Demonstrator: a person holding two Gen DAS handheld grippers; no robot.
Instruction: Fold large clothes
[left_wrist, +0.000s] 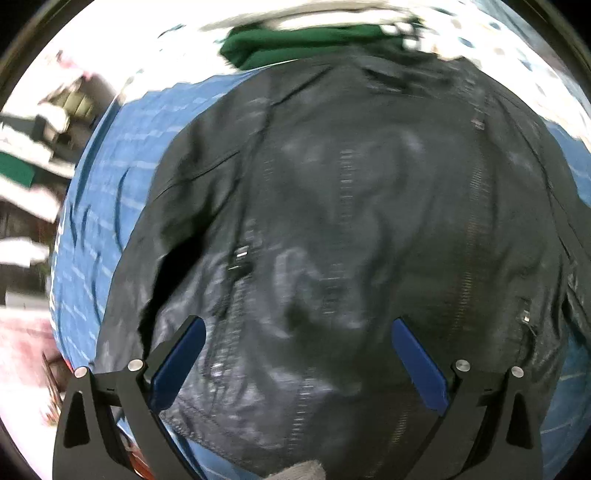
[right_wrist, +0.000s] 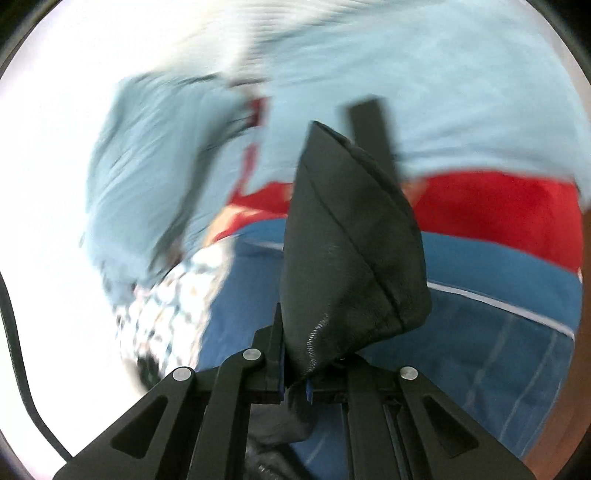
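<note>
Left wrist view: your left gripper (left_wrist: 297, 325) hangs over the black jacket (left_wrist: 351, 221), jaws spread wide, nothing between them. Jacket lies spread on the blue sheet (left_wrist: 110, 177); green cloth (left_wrist: 295, 44) beyond it.

Right wrist view: your right gripper (right_wrist: 295, 384) pinches a jacket fold (right_wrist: 351, 251), jaws pressed together. Background blurred.

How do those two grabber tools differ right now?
The left gripper has its jaws spread wide and holds nothing; the right gripper has its jaws clamped on a fold of the black jacket. The left hangs over the spread-out jacket; the right lifts its piece up. Both have black frames and blue pads.
</note>
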